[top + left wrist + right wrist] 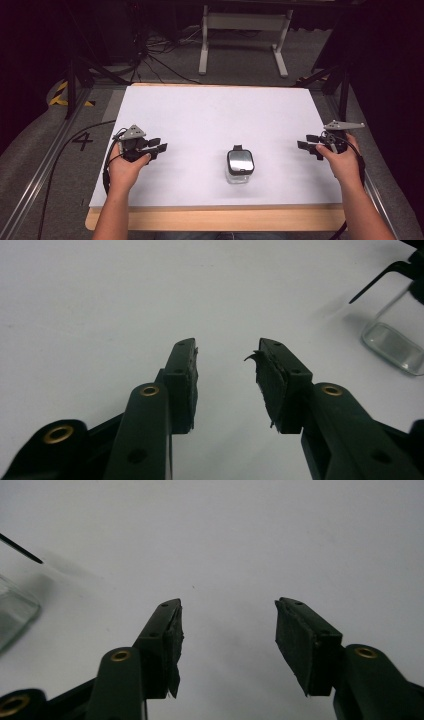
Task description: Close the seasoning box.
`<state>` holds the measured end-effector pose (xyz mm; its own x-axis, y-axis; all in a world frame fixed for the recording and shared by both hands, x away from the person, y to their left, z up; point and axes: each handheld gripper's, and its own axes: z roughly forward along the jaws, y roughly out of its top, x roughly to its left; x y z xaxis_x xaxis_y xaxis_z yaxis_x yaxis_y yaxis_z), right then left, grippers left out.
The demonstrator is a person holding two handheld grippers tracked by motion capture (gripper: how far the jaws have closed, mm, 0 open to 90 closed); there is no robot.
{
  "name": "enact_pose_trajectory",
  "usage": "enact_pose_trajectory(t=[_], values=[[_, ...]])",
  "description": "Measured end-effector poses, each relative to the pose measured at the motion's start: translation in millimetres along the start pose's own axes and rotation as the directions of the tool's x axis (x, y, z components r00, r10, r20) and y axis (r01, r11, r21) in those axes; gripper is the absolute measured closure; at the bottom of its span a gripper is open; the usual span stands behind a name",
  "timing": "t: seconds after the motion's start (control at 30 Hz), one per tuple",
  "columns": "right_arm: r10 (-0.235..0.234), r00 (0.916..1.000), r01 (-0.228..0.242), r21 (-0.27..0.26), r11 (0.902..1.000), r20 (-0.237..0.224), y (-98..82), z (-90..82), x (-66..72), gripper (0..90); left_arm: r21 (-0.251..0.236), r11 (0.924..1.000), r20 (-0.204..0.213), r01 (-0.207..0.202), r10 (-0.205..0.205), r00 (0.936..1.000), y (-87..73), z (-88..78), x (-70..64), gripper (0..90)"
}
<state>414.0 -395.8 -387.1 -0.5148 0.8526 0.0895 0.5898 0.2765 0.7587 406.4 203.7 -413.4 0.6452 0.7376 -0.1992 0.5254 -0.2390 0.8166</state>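
Observation:
A clear glass jar with a black clip-top lid stands upright on the white board, near its front edge and about midway across. My left gripper hovers at the board's left side, open and holding nothing, jaws pointing right toward the jar. In the left gripper view the jar's glass base shows at the far right, well beyond my left gripper. My right gripper is at the board's right side, open and empty, jaws pointing left. The right gripper view has the jar's glass edge at far left of my right gripper.
The white board lies on a wooden tabletop. Beyond the table's far edge stand a white metal frame, dark stand legs and loose cables on grey carpet. A black cable runs off the left side.

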Motion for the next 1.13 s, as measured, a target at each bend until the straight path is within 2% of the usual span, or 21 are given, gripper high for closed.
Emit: enact_pose_trajectory(t=[0.17,0.23,0.3,0.4,0.5,0.63,0.8,0.97,1.13], values=[[0.005,0.9998,-0.005,0.014,0.9999,0.019,-13.5,5.0,-11.4,43.5,0.017,0.9994,-0.035,0.029,-0.028,0.999,-9.9,9.6,11.8,56.1],[0.0,0.9995,0.0,0.016,0.9999,0.033,-18.3,7.0,-13.6,43.6,0.023,0.9994,-0.054,0.028,-0.027,0.9982,-13.4,12.3,15.9,53.6],[0.009,0.9996,-0.009,0.011,0.9999,0.028,-22.4,8.5,-14.6,43.6,0.036,0.999,-0.085,0.027,-0.024,0.9961,-18.1,15.7,20.6,53.3],[0.029,0.9992,-0.029,-0.028,0.9992,0.025,-33.8,9.1,-16.5,44.1,0.06,0.9975,-0.091,0.037,-0.032,0.9954,-23.2,18.4,26.3,52.1],[0.008,0.9992,-0.009,0.015,0.9998,0.038,-38.8,8.8,-16.3,44.0,0.076,0.9965,-0.093,0.034,-0.027,0.9953,-25.1,18.3,29.1,51.2],[0.019,0.9988,-0.02,0.018,0.9996,0.045,-44.5,11.2,-17.6,44.0,0.058,0.9975,-0.089,0.04,-0.034,0.9954,-24.8,17.8,29.0,49.8],[0.03,0.9988,-0.031,0.02,0.9993,0.039,-47.1,15.4,-16.7,43.7,0.073,0.9967,-0.091,0.036,-0.03,0.9954,-24.2,19.8,27.3,47.4],[0.019,0.9993,-0.02,0.027,0.9994,0.033,-47.3,17.4,-14.9,43.4,0.084,0.996,-0.085,0.031,-0.023,0.9961,-23.4,21.6,25.2,46.4],[0.019,0.9994,-0.019,0.021,0.9996,0.03,-46.6,17.8,-12.9,43.4,0.074,0.9968,-0.081,0.029,-0.023,0.9964,-21.7,21.5,23.2,45.8]])
